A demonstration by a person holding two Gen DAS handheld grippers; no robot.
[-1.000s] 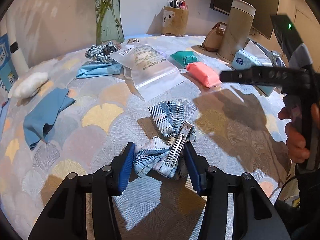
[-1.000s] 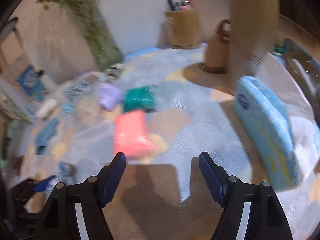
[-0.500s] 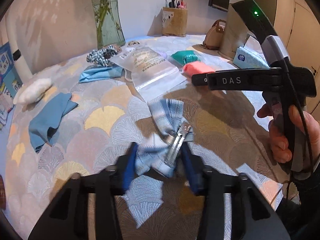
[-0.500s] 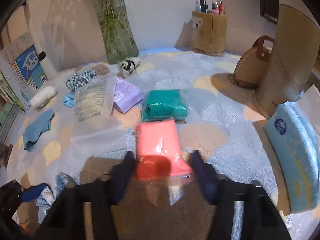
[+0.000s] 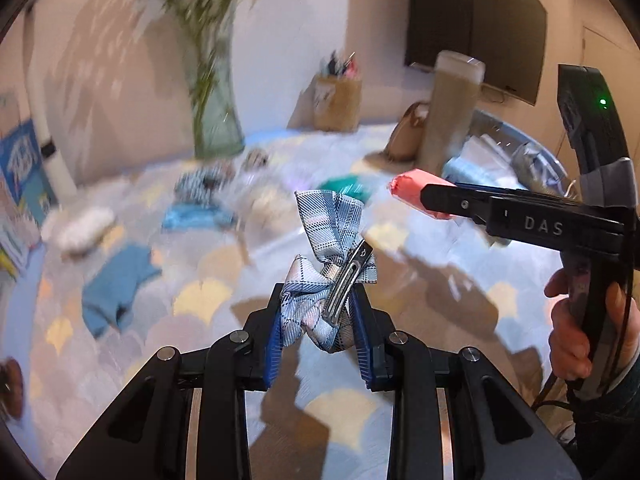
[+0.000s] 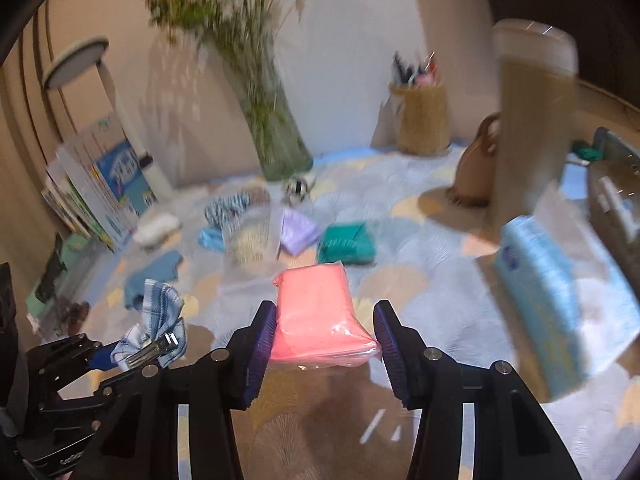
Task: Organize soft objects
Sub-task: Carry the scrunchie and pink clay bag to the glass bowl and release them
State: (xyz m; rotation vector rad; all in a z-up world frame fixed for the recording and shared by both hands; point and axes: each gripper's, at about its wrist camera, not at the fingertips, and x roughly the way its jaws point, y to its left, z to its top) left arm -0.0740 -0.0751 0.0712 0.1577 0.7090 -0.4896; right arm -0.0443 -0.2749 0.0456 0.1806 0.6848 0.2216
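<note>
Now the left gripper [image 5: 316,320] pinches the plaid bow [image 5: 328,256] above the table [image 5: 200,300], while the right gripper [image 6: 324,340] clamps the pink packet [image 6: 316,312] between its fingers.

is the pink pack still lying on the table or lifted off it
Lifted: the pink pack sits clamped in the right gripper, raised above the tablecloth in the left wrist view.

The surface [image 6: 420,280] wears a cloth of pale fan-shaped scallops. Along its far edge stand a glass vase [image 6: 276,140] and a woven pen holder [image 6: 420,120]. Toward the right edge are a tall beige cylinder [image 6: 532,120], a tan bag [image 6: 476,168] and a blue tissue pack [image 6: 540,280]. Mid-surface lie a green packet [image 6: 346,244], a lilac packet [image 6: 298,230] and a blue cloth [image 6: 154,272].
</note>
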